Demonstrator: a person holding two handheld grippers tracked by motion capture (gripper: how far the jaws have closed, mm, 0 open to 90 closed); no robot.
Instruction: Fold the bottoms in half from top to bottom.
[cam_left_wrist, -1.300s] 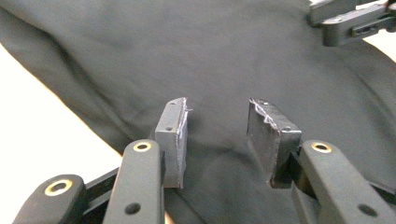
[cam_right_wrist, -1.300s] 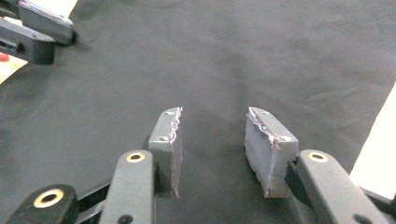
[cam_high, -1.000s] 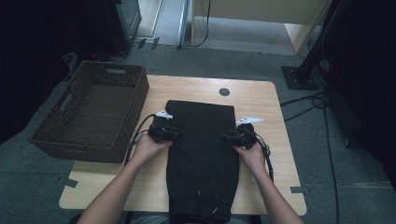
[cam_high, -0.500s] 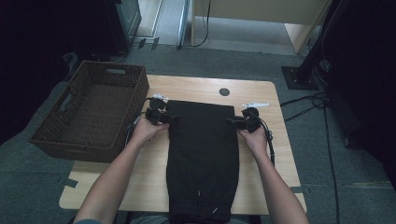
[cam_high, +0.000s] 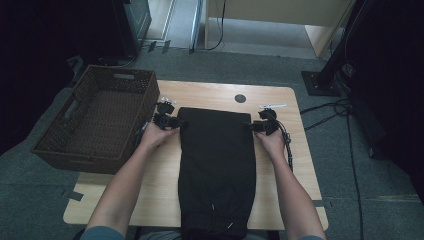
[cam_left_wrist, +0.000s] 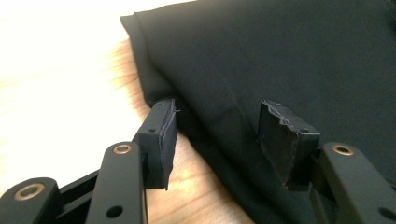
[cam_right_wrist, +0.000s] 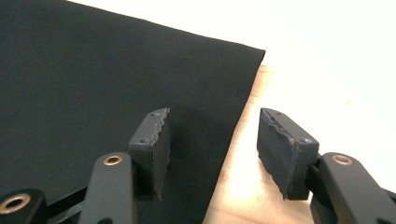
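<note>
A black garment (cam_high: 215, 165) lies flat and lengthwise on the wooden table (cam_high: 280, 102), its hem hanging over the near edge. My left gripper (cam_high: 176, 122) sits at the cloth's left edge near the far corner. In the left gripper view, my left gripper (cam_left_wrist: 219, 109) straddles the folded edge of the garment (cam_left_wrist: 303, 56), one pad over wood and one over cloth, neither pressing. My right gripper (cam_high: 251, 126) mirrors it at the right edge; up close, my right gripper (cam_right_wrist: 212, 116) straddles the garment (cam_right_wrist: 93, 70) edge the same way. Both pairs of jaws have just been opening and stand open.
A dark woven basket (cam_high: 95, 125) stands at the table's left side, close to my left hand. A round black cable port (cam_high: 240, 98) is set in the tabletop beyond the garment. Cables (cam_high: 287, 145) trail from the right gripper over the table's right side.
Both hands slid away from the person and slightly outward, from on top of the garment to its side edges near the far corners. The jaws stand wider apart.
</note>
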